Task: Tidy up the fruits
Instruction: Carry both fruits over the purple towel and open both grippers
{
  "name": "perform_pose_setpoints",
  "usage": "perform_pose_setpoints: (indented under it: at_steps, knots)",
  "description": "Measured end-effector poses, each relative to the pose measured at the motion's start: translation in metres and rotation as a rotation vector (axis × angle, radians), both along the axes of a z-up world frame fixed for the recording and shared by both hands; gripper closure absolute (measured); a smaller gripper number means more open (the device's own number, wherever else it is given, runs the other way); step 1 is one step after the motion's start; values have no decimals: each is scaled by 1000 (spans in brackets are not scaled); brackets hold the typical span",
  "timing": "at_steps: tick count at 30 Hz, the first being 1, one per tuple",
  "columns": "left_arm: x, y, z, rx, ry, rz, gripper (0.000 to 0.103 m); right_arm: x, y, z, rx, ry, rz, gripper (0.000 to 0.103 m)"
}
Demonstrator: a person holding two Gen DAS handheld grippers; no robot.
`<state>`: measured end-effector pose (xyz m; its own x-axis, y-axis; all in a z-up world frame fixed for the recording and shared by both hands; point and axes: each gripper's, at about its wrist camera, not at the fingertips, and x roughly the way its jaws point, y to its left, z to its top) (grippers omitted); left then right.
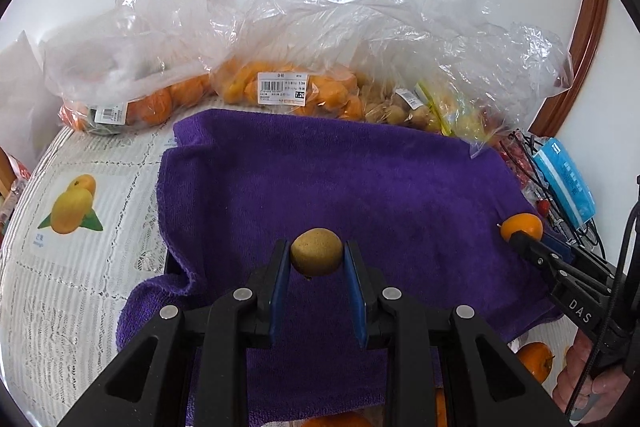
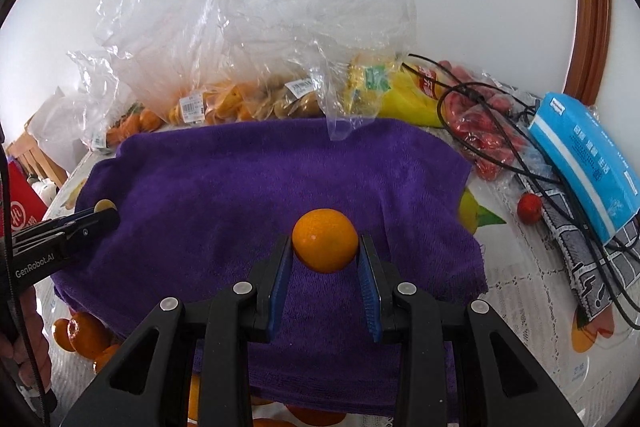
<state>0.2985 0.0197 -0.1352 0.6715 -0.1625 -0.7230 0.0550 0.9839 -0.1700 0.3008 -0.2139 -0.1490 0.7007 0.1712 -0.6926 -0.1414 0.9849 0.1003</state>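
Observation:
My left gripper [image 1: 316,255] is shut on a small brown-green round fruit [image 1: 316,251] and holds it above the purple towel [image 1: 340,179]. My right gripper [image 2: 325,247] is shut on a small orange [image 2: 325,239] above the same towel [image 2: 260,179]. The right gripper also shows in the left wrist view [image 1: 520,233] with its orange [image 1: 522,225] at the towel's right edge. The left gripper shows at the left of the right wrist view [image 2: 106,213], its fruit [image 2: 105,205] mostly hidden by the fingers.
Clear plastic bags of oranges [image 1: 132,107], kumquats [image 1: 288,87] and brown fruits [image 1: 404,113] line the back. A blue tissue pack [image 2: 588,159], black cables [image 2: 500,131], a red fruit bag [image 2: 480,131] and one loose red fruit [image 2: 529,209] lie right. Loose oranges [image 2: 84,339] sit front left.

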Motion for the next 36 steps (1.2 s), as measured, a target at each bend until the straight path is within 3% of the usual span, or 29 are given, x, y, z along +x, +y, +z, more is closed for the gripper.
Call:
perform_pose_setpoints:
  at_steps: [25, 28, 29, 33, 36]
  knots:
    - [9, -7, -8, -2, 55, -19, 77, -2, 5, -7, -19, 22, 9, 70]
    - [9, -6, -8, -12, 56, -20, 78, -5, 4, -4, -24, 4, 4, 62]
    - [8, -7, -8, -14, 56, -23, 77, -6, 3, -3, -21, 1, -3, 55]
    - [7, -8, -5, -16, 52, -26, 72, -8, 3, 1, -10, -12, -4, 53]
    - [4, -9, 0, -14, 44, -20, 59, -10, 5, 3, -22, -26, -3, 49]
